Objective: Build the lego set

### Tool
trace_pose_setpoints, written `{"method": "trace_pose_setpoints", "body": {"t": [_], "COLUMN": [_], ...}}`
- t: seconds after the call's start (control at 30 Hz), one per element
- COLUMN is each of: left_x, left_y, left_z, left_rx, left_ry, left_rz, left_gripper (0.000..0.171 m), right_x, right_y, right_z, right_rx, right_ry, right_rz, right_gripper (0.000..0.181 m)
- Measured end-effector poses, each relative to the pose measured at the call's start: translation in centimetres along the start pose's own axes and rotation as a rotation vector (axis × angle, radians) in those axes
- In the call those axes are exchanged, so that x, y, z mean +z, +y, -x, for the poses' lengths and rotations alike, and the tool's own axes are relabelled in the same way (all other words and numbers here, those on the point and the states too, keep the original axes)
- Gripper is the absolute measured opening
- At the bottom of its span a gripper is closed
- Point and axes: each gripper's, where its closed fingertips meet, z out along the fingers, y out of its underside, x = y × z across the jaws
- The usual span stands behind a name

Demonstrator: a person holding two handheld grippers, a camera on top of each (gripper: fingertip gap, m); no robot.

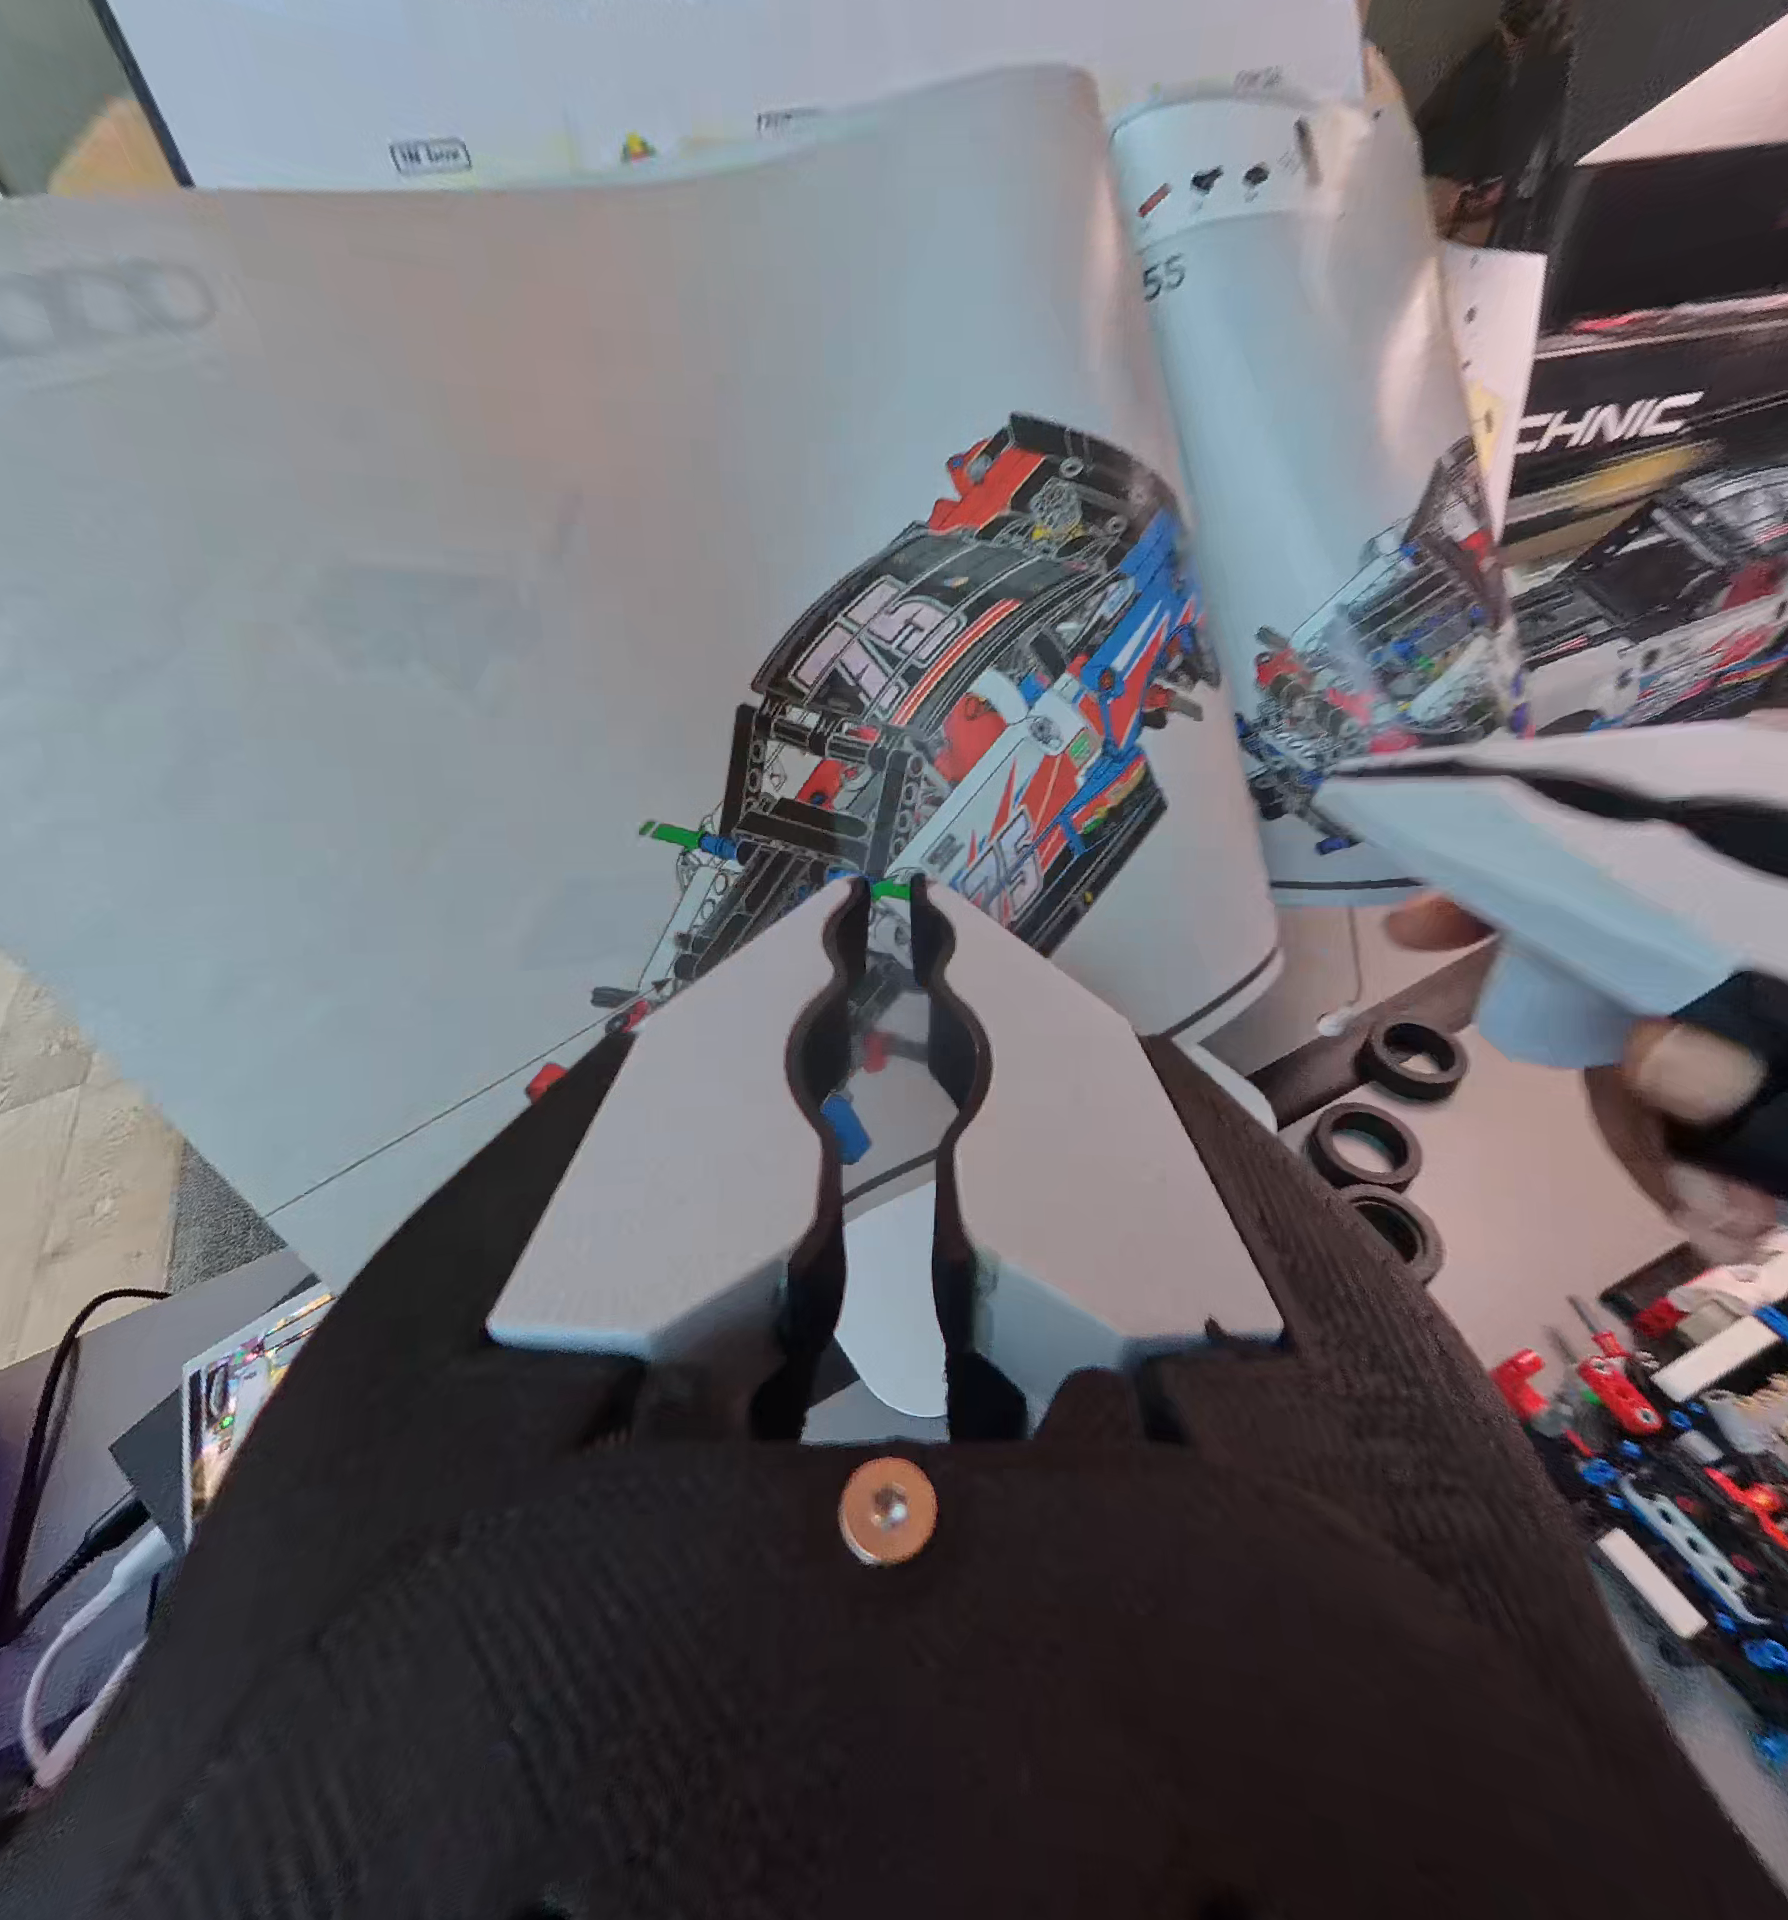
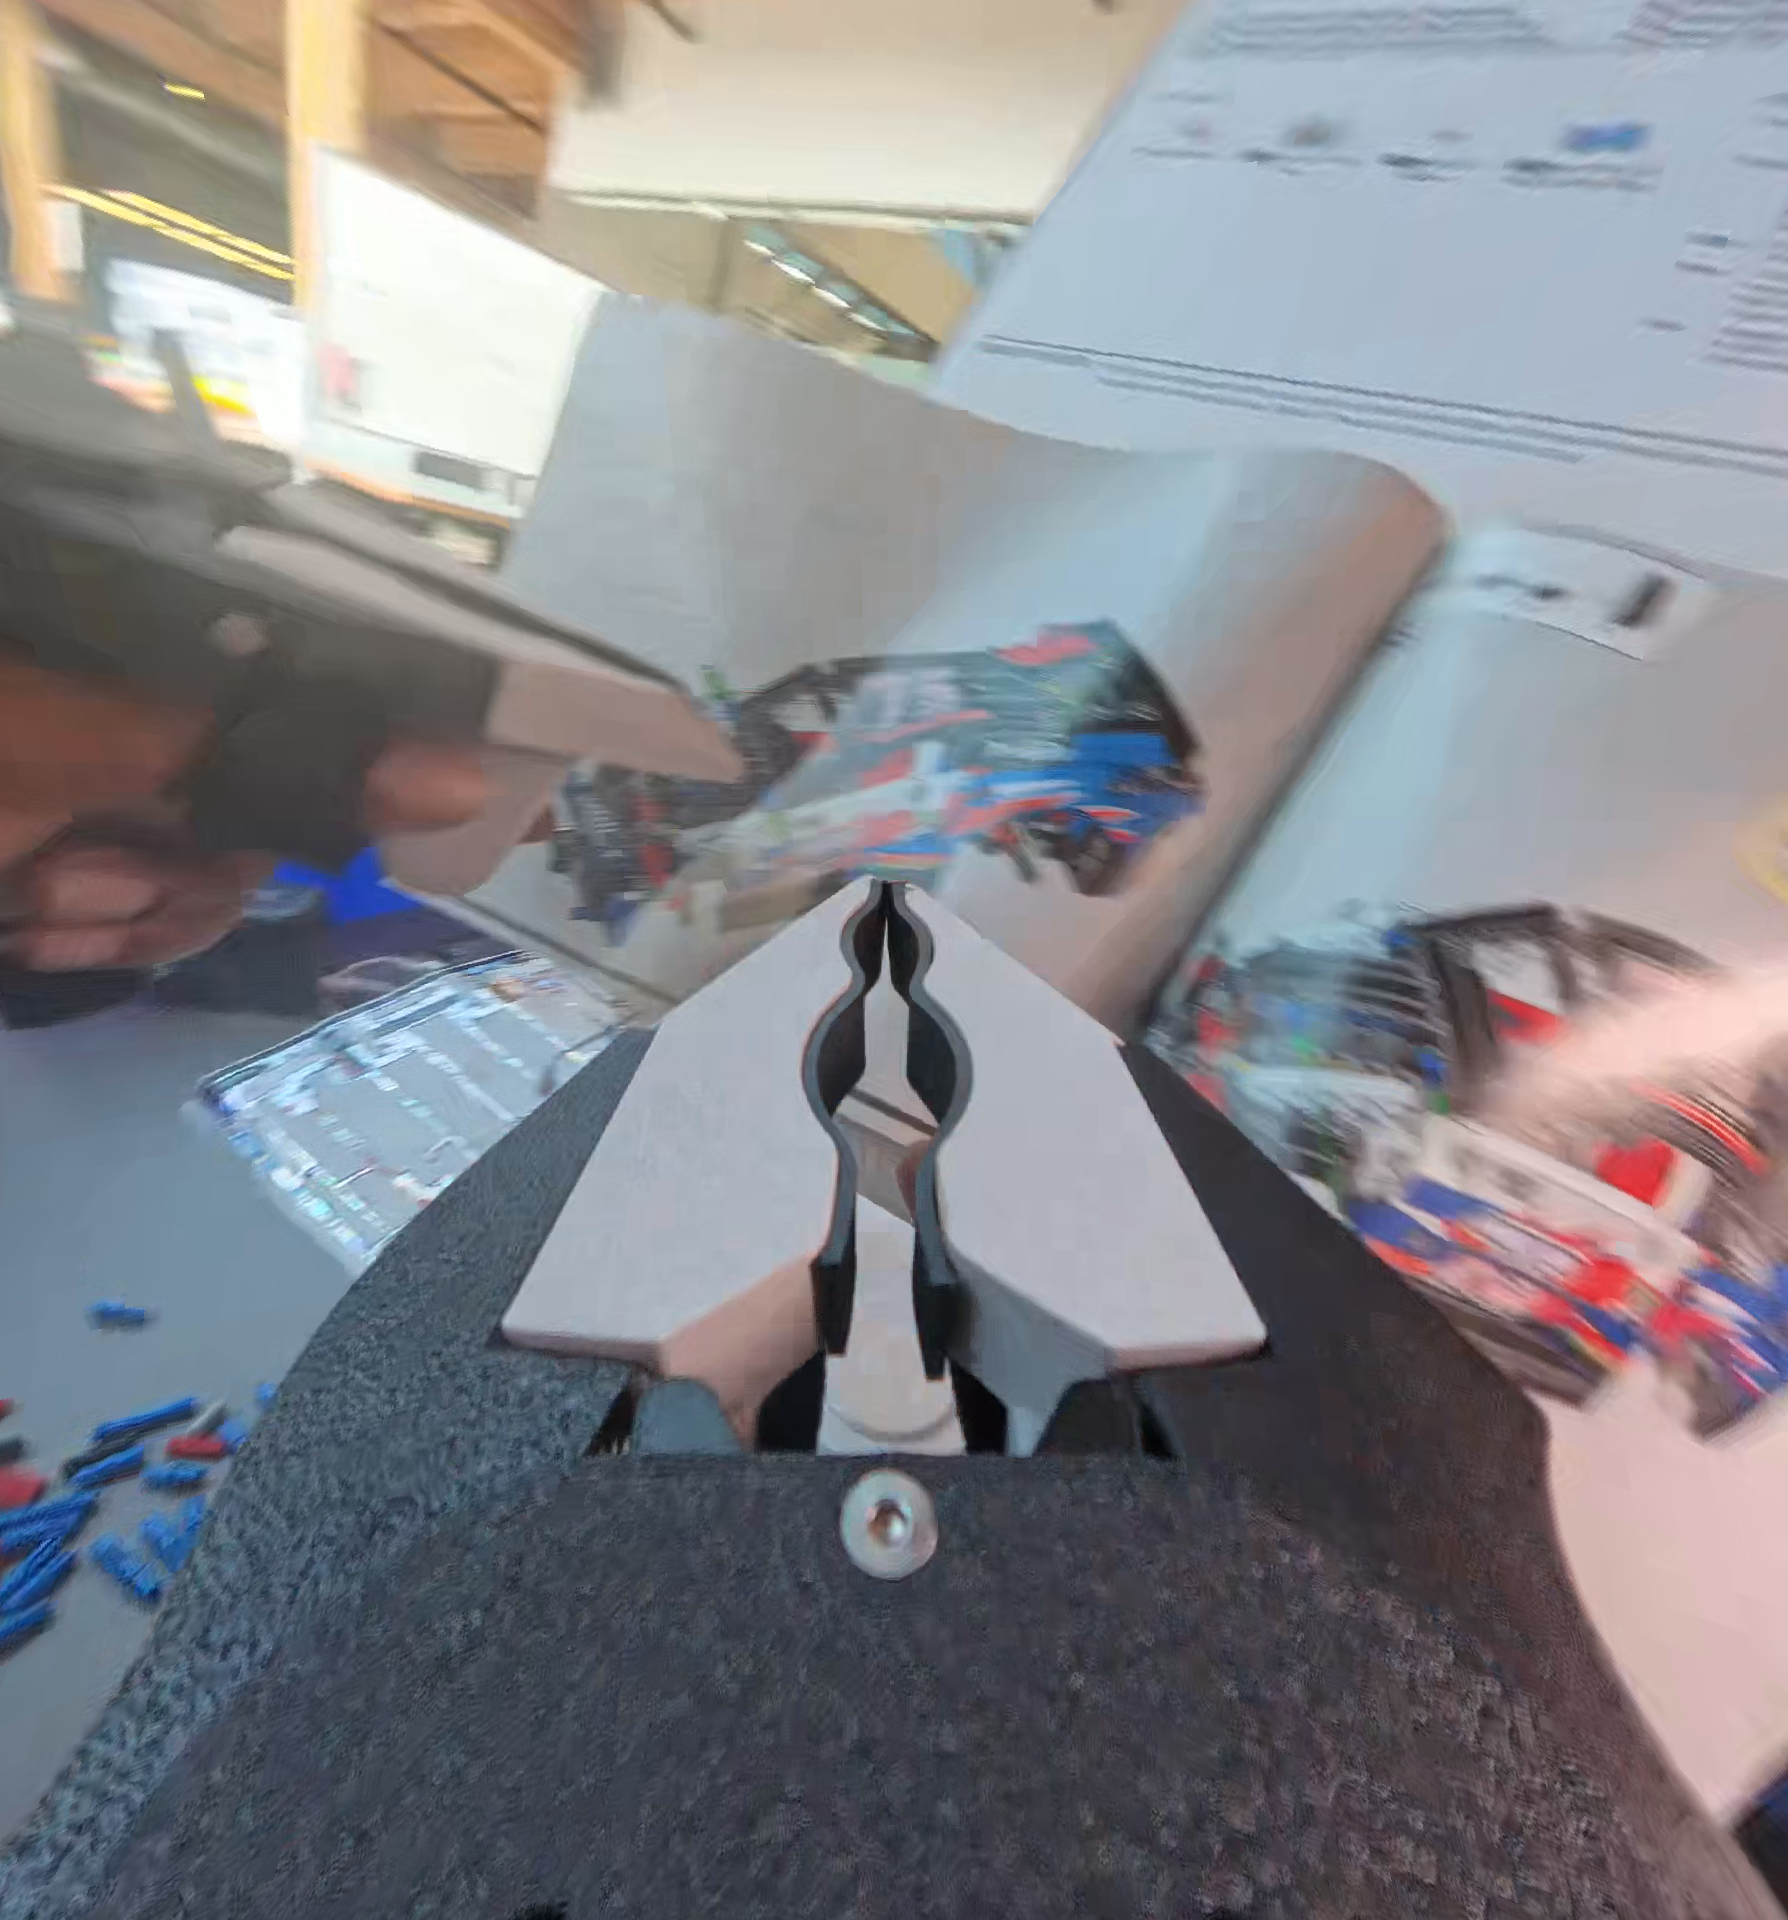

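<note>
The instruction booklet [image 1: 578,540] stands open and curling above the table [image 1: 1555,1164], its pages lifted into the air with a drawing of the half-built car facing the left wrist view. The left gripper [image 1: 885,894] has its jaws nearly closed, with only a narrow slit between the tips; whether they pinch the lower edge of the page cannot be told, since the printed sheet shows through the gap. The right gripper [image 2: 885,894] has its jaws pressed together at the tips, and nothing can be made out between them; it shows blurred at the right of the left wrist view, reaching toward the next leaf.

The car model [image 1: 1731,1475] itself lies low on the right of the table, a tangle of red, blue, white and black pieces. Three black tyres [image 1: 1373,1143] sit in a row near it, and the set's box [image 1: 1700,416] stands behind. Loose blue and red pins [image 2: 28,1538] are scattered on the table on the left side.

The paper is light, limp and easily creased or torn, so it is best taken by a single leaf near its outer edge. The model looks stiff but liable to shed parts; gripping its beam frame would be safer than its thin panels.
</note>
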Motion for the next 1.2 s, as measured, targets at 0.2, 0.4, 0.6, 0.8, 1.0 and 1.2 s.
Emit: {"method": "trace_pose_setpoints", "body": {"t": [0.2,0.4,0.6,0.8,1.0,1.2], "left_x": [2.5,3.3,1.1,-2.7,-1.7,0.7], "left_y": [1.5,1.0,-0.3,4.1,12.8,13.4], "left_z": [4.1,5.6,5.0,3.9,4.4,6.7], "left_rx": [0.173,0.235,0.032,-0.420,-1.231,-1.489], "left_ry": [-0.246,-0.270,-0.240,-0.125,-0.016,0.048], "left_rz": [0.026,0.019,-0.122,-0.237,-0.299,-0.440], "left_gripper": [0.000,0.000,0.003,0.010,0.072,0.023], "right_x": [-0.3,0.3,1.0,1.8,2.3,2.3], "right_y": [5.1,6.6,6.1,6.6,7.0,7.1], "right_z": [-6.1,-7.5,-6.6,-6.5,-6.5,-6.3], "right_rx": [0.063,0.081,0.137,0.114,0.016,0.012], "right_ry": [0.185,0.199,0.273,0.336,0.432,0.444], "right_rz": [0.298,0.337,0.318,0.322,0.333,0.359], "right_gripper": [0.022,0.048,0.065,0.075,0.082,0.080]}}
